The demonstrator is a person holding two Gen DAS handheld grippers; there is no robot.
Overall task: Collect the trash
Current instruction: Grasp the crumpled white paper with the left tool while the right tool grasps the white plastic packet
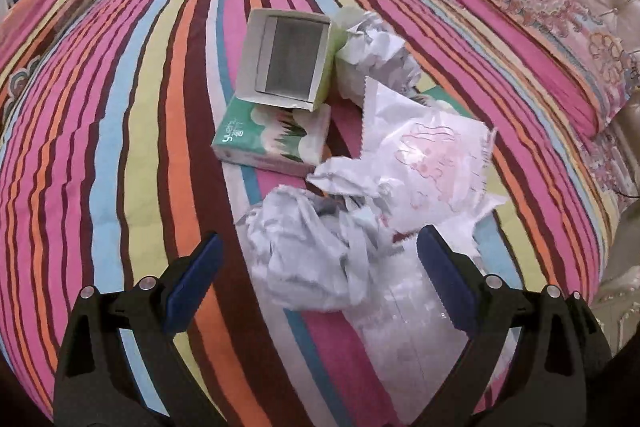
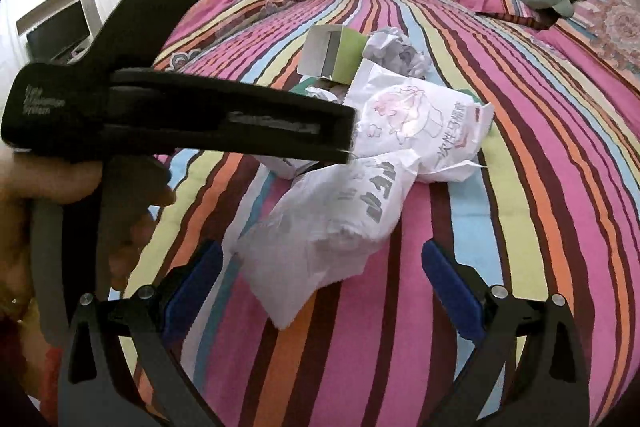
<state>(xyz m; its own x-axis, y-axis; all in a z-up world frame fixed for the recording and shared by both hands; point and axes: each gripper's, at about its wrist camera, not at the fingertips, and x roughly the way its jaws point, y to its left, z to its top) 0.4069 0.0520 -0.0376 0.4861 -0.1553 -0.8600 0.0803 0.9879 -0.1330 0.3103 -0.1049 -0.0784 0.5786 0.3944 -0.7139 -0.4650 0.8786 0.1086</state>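
Both claws spread wide, holding nothing. Left gripper straddles the crumpled paper wad on the striped bedspread; right gripper faces the plastic bag. Both probably light, soft, squashy — pinch mid-bulk

On striped multicoloured bedspread: open grey cardboard box resting on green tissue pack; crumpled white paper ball right of box; printed white plastic bag nearer, crumpled pale wrapper in front.
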